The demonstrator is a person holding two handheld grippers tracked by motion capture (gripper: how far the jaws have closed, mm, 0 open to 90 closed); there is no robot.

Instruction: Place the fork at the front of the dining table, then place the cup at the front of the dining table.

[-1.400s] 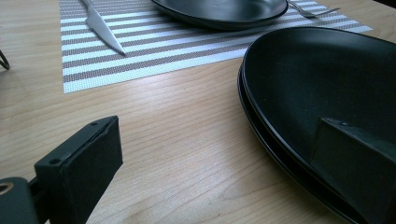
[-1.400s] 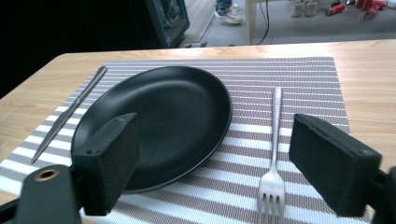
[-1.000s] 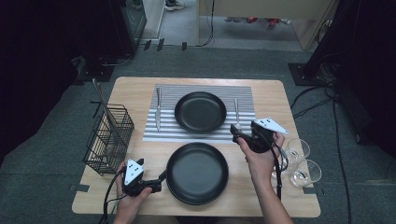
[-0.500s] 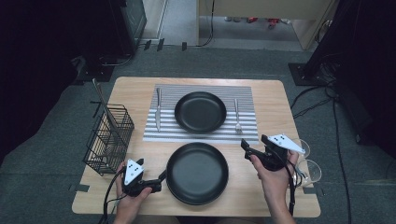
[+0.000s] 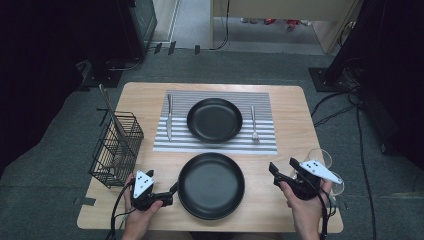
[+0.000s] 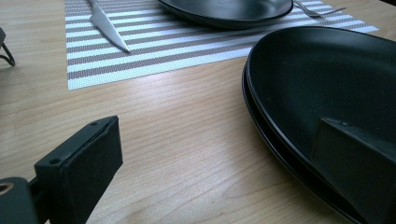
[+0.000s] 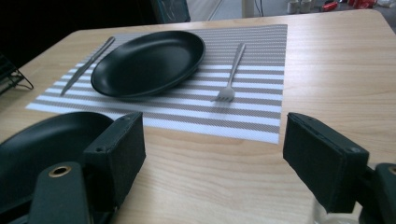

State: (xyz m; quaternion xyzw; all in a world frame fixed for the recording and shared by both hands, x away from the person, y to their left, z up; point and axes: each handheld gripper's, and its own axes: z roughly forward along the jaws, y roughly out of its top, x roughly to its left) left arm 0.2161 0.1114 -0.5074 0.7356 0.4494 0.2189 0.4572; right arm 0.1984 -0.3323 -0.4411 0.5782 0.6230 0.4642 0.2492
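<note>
The left gripper (image 5: pixel 172 192) sat low on the worktop (image 5: pixel 290 107) with its jaws spread wide, one jaw over the rim of the near black plate (image 5: pixel 212 186) and the other on bare wood beside it, not pressing on it. The right gripper (image 5: pixel 282 172) stood on the plate's other side, a little apart from it, jaws parted with nothing between them and just closing slightly. Beyond both grippers lay a striped placemat (image 5: pixel 220 142) carrying a second black plate (image 5: pixel 214 120).

A lab or studio: a wooden table (image 5: pixel 290 107) set like a dinner place stands on grey carpet (image 5: pixel 60 135), with black equipment stands (image 5: pixel 345 55) and cables (image 5: pixel 340 107) around.
</note>
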